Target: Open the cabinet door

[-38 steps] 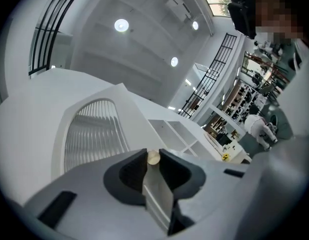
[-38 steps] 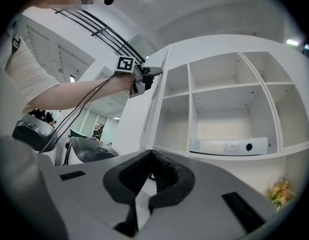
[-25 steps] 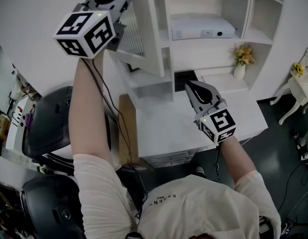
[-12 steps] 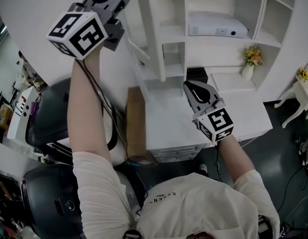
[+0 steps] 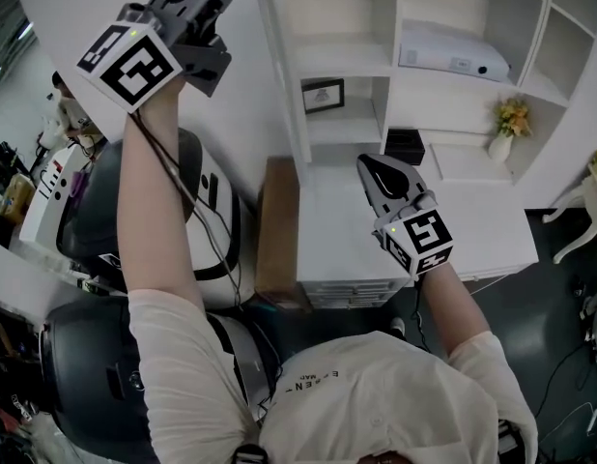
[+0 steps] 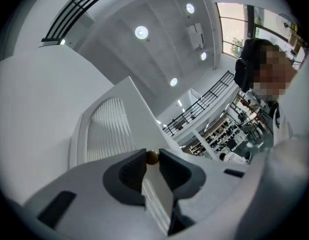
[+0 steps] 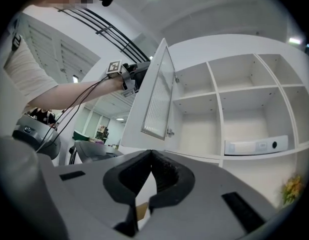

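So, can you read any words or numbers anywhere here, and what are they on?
No text here can be read for sure.
Shirt print: pale letters, too blurred to read.
White device on the shelf: tiny label, too small to read.
Small frame: too small to read.
Marker cubes: black-and-white squares only, no words.

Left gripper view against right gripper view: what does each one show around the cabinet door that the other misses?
Only the left gripper view shows the left tongs closed on the door's small brass knob. Only the right gripper view shows the open shelves, a white box on one, yellow flowers, and the right tongs shut with nothing between them. Both show the cabinet door with its slatted panel.
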Demonstrator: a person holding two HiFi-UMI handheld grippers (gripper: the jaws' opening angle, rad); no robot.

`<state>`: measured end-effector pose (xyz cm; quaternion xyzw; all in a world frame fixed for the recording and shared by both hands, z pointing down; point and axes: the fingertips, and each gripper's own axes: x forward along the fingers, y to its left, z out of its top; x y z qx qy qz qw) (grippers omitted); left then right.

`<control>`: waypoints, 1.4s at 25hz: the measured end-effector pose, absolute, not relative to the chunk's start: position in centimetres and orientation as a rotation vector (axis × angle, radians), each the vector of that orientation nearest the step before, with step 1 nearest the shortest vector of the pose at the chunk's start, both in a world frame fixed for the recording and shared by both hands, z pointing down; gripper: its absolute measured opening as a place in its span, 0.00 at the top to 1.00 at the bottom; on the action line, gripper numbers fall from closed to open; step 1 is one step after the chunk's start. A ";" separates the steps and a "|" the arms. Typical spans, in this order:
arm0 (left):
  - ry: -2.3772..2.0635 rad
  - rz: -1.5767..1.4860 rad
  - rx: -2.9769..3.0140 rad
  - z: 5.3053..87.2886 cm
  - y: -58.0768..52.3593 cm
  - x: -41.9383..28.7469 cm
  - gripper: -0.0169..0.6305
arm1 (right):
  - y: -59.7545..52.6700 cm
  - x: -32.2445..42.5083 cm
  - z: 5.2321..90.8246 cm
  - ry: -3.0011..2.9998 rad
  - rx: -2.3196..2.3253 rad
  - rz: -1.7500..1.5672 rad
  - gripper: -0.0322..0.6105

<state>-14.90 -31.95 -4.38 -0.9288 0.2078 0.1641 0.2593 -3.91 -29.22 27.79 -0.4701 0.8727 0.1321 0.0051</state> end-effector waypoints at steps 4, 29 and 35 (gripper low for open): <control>0.507 0.462 -2.568 -4.3 -31.7 -16.2 0.85 | -29.6 -5.6 28.3 2.749 -1.433 0.388 0.93; 0.652 0.526 -2.471 -3.5 -31.3 -23.1 0.83 | -29.4 -9.6 30.5 2.822 -1.398 0.348 0.93; 0.865 0.474 -2.359 0.6 -29.1 -23.4 0.83 | -28.7 -8.4 31.1 2.809 -1.395 0.320 0.93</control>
